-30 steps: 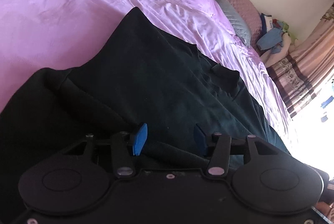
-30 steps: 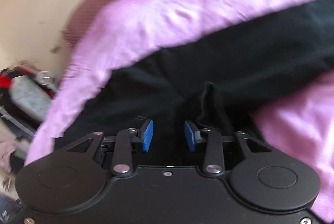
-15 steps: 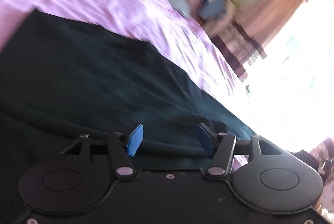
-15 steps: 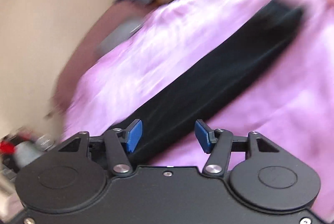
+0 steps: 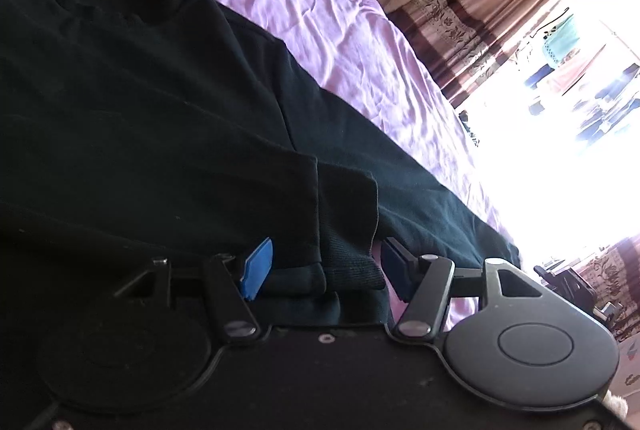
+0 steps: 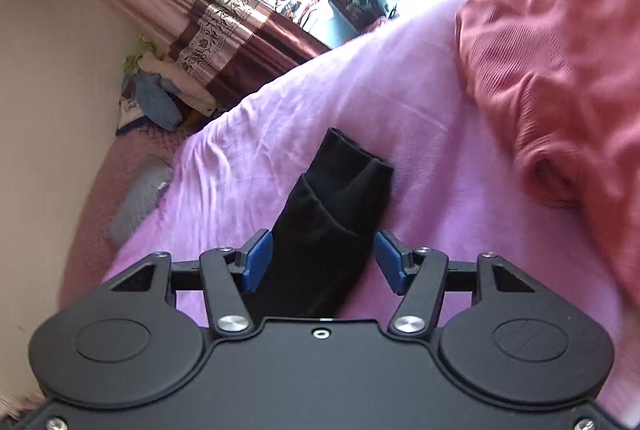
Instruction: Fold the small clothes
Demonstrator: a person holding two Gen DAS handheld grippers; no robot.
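On the lilac bedsheet (image 5: 360,41) we see a black sweater (image 5: 140,101) spread flat, neckline up and away from us. Our left gripper (image 5: 326,268) is opening over its folded-in cuff (image 5: 348,230), pads apart. Our right gripper (image 6: 323,262) gapes around the other sleeve end (image 6: 340,197), not pinching it. A pink garment (image 6: 560,61) lies nearby, curtains (image 5: 480,1) beyond.

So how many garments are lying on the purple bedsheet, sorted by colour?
Black: 1, the black sweatshirt, its sleeve end showing in the right wrist view
Pinkish red: 1, the red garment
Total: 2
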